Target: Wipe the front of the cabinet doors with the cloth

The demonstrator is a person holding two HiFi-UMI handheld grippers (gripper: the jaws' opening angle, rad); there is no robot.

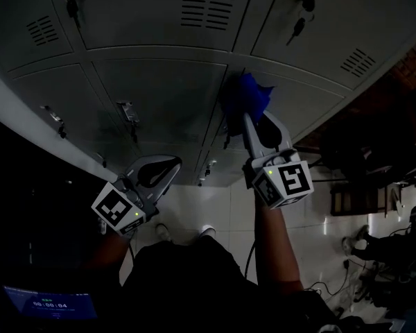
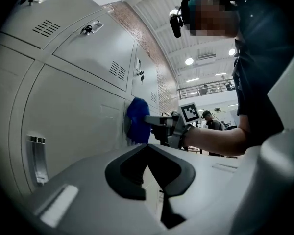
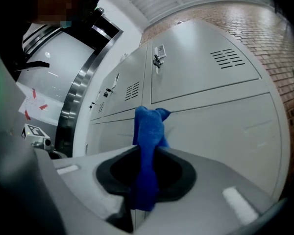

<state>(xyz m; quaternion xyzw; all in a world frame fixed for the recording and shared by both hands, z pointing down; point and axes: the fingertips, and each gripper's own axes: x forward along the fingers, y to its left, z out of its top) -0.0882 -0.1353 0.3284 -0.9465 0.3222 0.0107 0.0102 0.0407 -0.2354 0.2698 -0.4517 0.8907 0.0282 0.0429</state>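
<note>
Head view: my right gripper (image 1: 249, 120) reaches up to the grey cabinet doors (image 1: 159, 89), its fingers closed on a blue cloth (image 1: 248, 92). The cloth bunches against the metal where the seams between doors meet. My left gripper (image 1: 168, 166) hangs lower and to the left, near the lower doors and well apart from the cloth. Below both lies a pale tiled floor (image 1: 222, 207).

Left gripper view: the fingers of my left gripper (image 2: 147, 148) are drawn together at their tips, with nothing between them. Past them the cloth (image 2: 136, 120) is pressed flat to a door front (image 2: 78, 116), just beside a vertical seam. My right gripper (image 2: 149, 121) holds it there from the right, its marker cube (image 2: 189, 112) facing this camera. A latch handle (image 2: 36, 158) stands at the near left edge of the same door.

Right gripper view: the cloth (image 3: 148, 131) rises in a narrow blue fold from between the closed fingers of my right gripper (image 3: 148, 153). Its loose end trails down through the gap toward the camera. Its top touches the cabinet at the upper left corner of a lower door (image 3: 220, 126), where the vertical and horizontal seams cross. Above that corner sits an upper door with a lock (image 3: 158, 58) and a block of vent slots (image 3: 228, 58).
</note>
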